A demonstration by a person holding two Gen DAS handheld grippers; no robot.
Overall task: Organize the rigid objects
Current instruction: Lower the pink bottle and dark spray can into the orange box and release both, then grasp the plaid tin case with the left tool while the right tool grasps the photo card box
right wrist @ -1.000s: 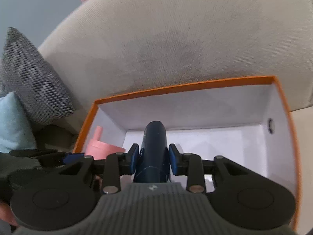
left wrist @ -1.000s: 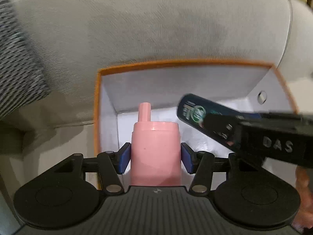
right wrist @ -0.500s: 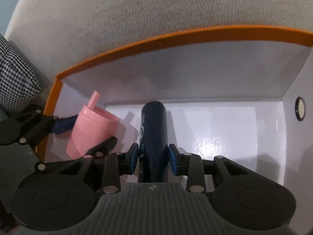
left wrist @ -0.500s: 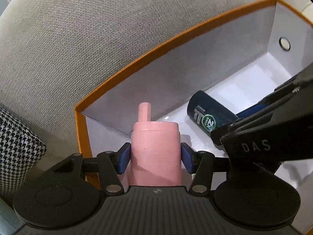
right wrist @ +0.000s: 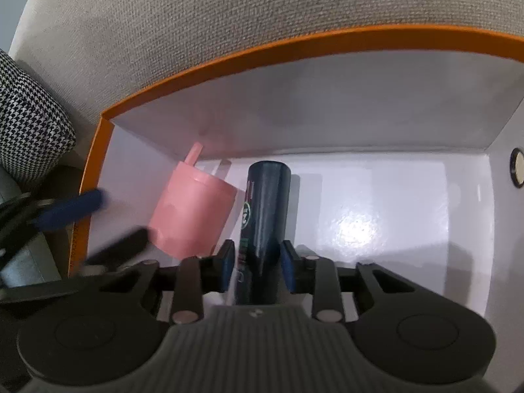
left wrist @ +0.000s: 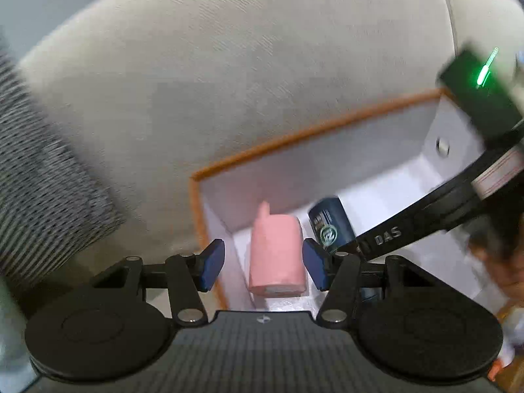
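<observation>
A pink bottle with a narrow spout lies in the left corner of an orange-rimmed white box; it also shows in the right wrist view. My left gripper is open, its blue pads apart from the bottle and pulled back above the box. A dark blue can lies on the box floor beside the pink bottle, also seen in the left wrist view. My right gripper has its blue pads against the can's sides. The box rim shows in the right wrist view.
The box sits on a beige sofa against its back cushion. A houndstooth cushion lies left of the box. The right half of the box floor is bare white.
My left gripper has opened, let go of the pink bottle and drawn back; the bottle now rests in the box. My right gripper has lowered the can to the box floor.
</observation>
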